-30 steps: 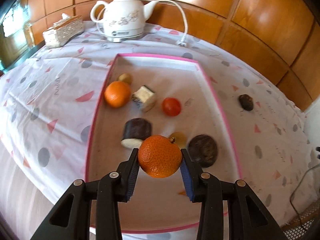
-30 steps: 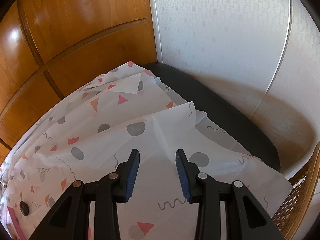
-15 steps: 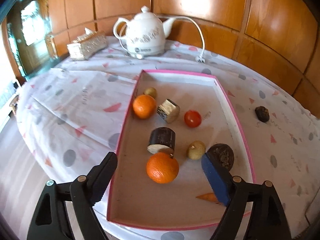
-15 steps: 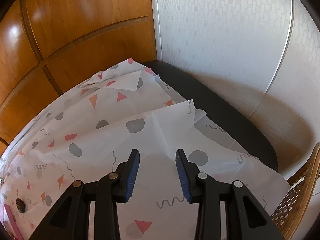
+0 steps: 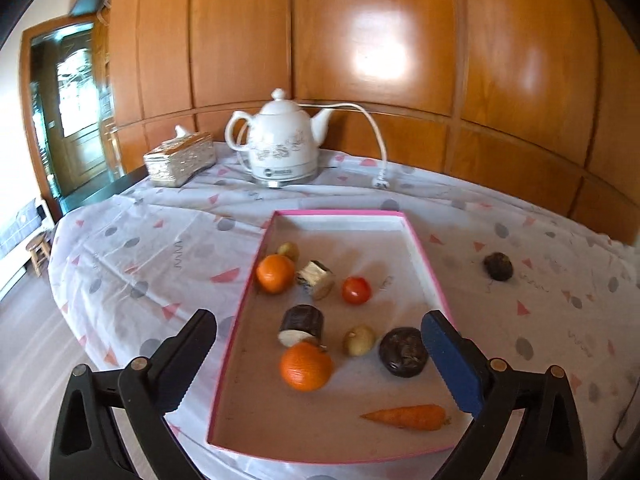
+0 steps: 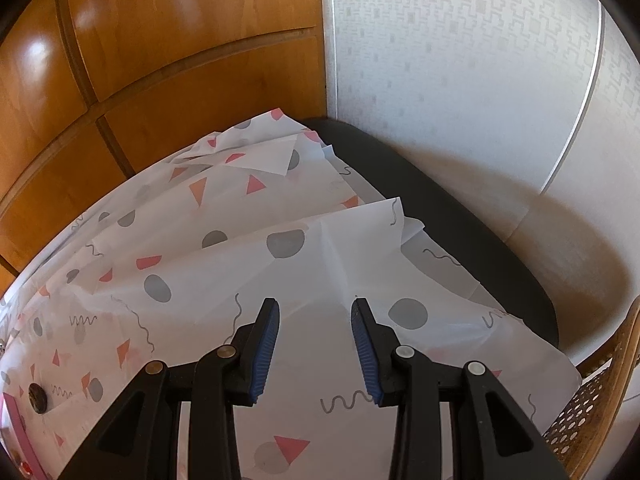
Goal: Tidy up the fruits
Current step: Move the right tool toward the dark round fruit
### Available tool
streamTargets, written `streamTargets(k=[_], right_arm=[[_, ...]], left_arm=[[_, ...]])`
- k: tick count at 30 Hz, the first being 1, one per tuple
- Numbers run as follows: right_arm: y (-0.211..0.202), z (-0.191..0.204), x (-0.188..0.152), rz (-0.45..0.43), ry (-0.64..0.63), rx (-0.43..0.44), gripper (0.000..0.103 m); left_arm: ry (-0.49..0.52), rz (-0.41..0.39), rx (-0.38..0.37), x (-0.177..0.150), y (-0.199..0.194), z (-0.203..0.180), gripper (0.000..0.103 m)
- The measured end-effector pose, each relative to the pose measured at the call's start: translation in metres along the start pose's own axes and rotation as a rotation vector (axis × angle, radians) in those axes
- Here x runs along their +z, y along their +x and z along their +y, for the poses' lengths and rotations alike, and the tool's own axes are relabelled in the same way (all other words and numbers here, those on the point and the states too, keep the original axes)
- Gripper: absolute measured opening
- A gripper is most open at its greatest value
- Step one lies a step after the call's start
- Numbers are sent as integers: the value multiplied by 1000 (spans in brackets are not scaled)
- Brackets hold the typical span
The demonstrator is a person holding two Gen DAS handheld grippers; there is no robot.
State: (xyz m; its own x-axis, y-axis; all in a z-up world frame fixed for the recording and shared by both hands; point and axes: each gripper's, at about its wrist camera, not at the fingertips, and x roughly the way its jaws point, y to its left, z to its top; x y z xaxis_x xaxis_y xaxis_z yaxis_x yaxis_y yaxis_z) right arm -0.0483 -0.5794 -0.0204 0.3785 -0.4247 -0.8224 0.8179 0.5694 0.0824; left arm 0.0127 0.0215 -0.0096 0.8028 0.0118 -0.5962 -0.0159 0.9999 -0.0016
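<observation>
Near orange (image 5: 306, 366): lies on the tray floor, near end, between the spread fingers in the left wrist view but touched by neither; its far side meets a dark cut log-like piece (image 5: 302, 325).
Far orange (image 5: 275, 273): sits by the tray's left wall, a small yellowish fruit (image 5: 289, 251) just behind it and a pale cut chunk (image 5: 317, 279) touching its right side.
Tomato (image 5: 356, 290): right of the pale chunk, apart from it.
Other tray contents: a small tan round fruit (image 5: 359, 340), a dark wrinkled round piece (image 5: 403, 352) just right of it, and a carrot (image 5: 406, 417) lying crosswise at the near right.
Tray (image 5: 344, 213): shallow, pink-rimmed, on the patterned tablecloth (image 5: 160, 248).
Stray item: a dark lump (image 5: 498, 266) on the cloth, well right of the tray (also seen in the right wrist view at the far left (image 6: 38, 397)).
Left gripper (image 5: 318, 350): jaws opening, already spread very wide, grasping nothing.
Right gripper (image 6: 315, 338): jaws partly apart with nothing between them, hanging over bare tablecloth near the table's dark edge (image 6: 460, 216).
Background: white kettle (image 5: 280, 146) with its cord, and a tissue box (image 5: 179, 159) to its left, both at the far side before a wood-panelled wall (image 5: 360, 40).
</observation>
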Motion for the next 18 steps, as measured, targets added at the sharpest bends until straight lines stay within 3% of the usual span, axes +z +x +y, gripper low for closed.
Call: streamTargets(k=[6,10,18], right_arm=[[1,10,-1,9,-44,28,38],[2,15,-2,13,-61,38,38],[0,26,-3,4,-111,54,38]], left_arm=[[58,11,13,-5,-1,-14,103],[48,57,23,-10,4,-13,103],[42,73,-2,-13,6,-11,103]])
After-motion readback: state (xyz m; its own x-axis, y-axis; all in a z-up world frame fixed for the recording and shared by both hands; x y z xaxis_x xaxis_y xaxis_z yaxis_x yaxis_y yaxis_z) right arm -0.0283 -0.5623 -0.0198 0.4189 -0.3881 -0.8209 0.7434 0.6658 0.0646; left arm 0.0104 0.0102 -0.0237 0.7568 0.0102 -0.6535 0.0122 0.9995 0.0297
